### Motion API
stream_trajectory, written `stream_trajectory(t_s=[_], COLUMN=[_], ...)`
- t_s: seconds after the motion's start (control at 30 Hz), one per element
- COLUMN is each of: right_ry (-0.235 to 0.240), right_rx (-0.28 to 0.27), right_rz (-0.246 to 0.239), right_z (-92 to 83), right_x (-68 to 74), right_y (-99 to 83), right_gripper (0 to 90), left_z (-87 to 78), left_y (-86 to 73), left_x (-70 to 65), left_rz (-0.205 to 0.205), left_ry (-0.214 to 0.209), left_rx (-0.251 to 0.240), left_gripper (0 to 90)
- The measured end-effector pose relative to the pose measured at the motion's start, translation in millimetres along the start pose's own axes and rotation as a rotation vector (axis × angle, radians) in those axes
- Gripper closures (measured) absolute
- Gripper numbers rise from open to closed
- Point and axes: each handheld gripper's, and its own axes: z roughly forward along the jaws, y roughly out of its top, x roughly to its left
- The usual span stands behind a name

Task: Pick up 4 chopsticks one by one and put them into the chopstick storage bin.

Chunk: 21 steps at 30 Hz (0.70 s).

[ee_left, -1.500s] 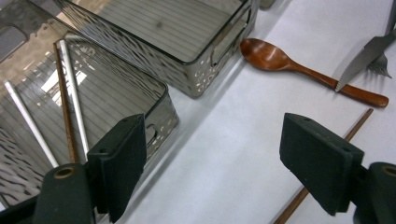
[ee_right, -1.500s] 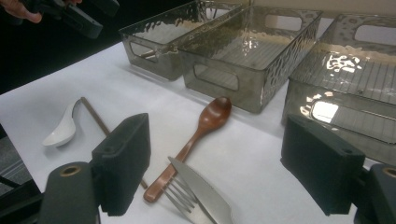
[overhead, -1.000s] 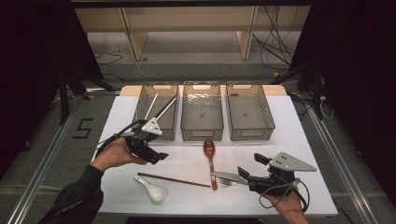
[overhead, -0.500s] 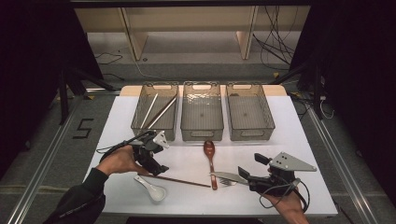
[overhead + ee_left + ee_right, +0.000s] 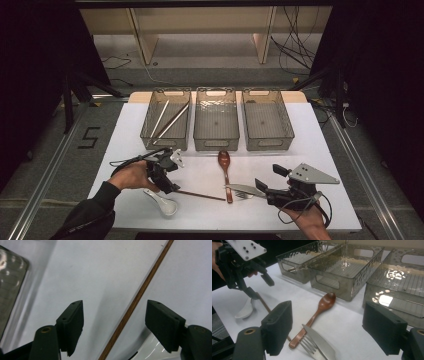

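Two grippers: the left gripper [image 5: 169, 184] works at the front left of the table [image 5: 320, 150]; the right gripper [image 5: 260, 191] rests at the front right.
Step in hand: pickup of the dark wooden chopstick [image 5: 200, 195]; the left gripper is down over its left end.
Left gripper state: jaws parted and just closing in; in the left gripper view the chopstick [image 5: 135, 302] runs between the pads, which do not yet press on it.
Right gripper state: jaws wide apart, nothing between them; the knife [image 5: 319, 342] and fork [image 5: 308, 346] lie just ahead of it.
Chopstick place: flat on the table near the front edge, between the white spoon [image 5: 162, 202] and the brown spoon [image 5: 225, 167].
Chopstick long axis: roughly along the front edge, right end slightly nearer that edge, close to the brown spoon's handle.
Next move, judged: close the pads squarely across the thin shaft, then lift level; the shaft may roll or slip, and the white spoon sits just beside the jaw.
Likely destination: the left bin [image 5: 167, 122], which holds two pale chopsticks [image 5: 167, 120].
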Motion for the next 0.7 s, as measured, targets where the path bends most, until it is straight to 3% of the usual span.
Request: stream_trajectory(t_s=[0.23, 0.43, 0.7], right_ry=[0.0, 0.0, 0.0], right_rx=[0.0, 0.001, 0.002], right_rz=[0.0, 0.001, 0.0], right_z=[0.3, 0.4, 0.5], right_x=[0.4, 0.4, 0.7], right_y=[-0.1, 0.0, 0.0], right_gripper=[24.9, 24.9, 25.0], left_z=[6.6, 10.4, 18.8], left_y=[-1.0, -2.5, -3.7], left_x=[-0.7, -1.1, -1.7], left_rz=[0.044, 0.071, 0.075], left_ry=[-0.014, -0.032, -0.056], left_rx=[0.058, 0.07, 0.109], left_gripper=[39.4, 46.2, 52.8])
